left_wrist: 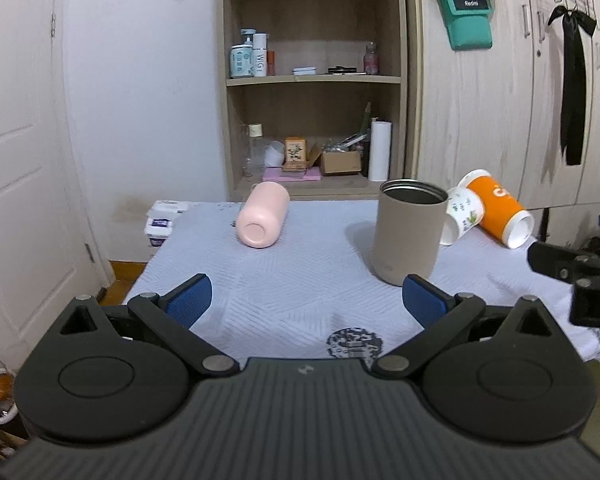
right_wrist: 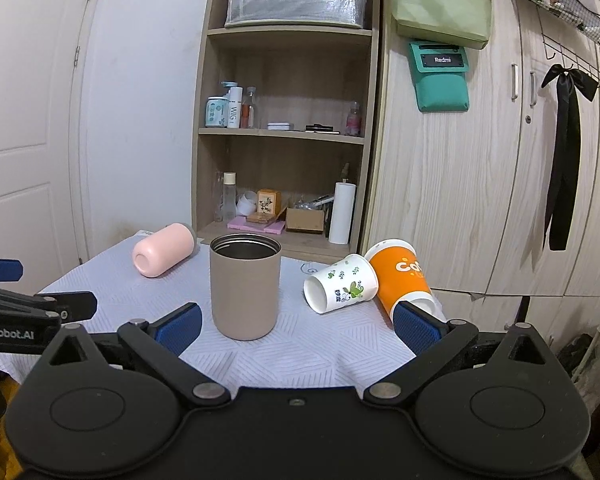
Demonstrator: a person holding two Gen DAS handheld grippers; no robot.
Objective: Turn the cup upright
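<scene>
Beige cup [right_wrist: 245,288] upright – pink cup [left_wrist: 263,220] on side, both grippers [left_wrist: 306,304] wide apart.

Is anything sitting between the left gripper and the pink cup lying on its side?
Nothing visible. The left gripper is open, and only bare table cloth lies between it and the pink cup. The upright beige cup stands off to the right of that path.

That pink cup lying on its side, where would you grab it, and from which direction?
Probably across the middle of its round body. The pink cup lies on its side on the cloth-covered table, closed base toward the camera and mouth facing away. The open left gripper looks closest and could come from above, one finger on each curved side. The beige cup already stands upright well to its right.
</scene>
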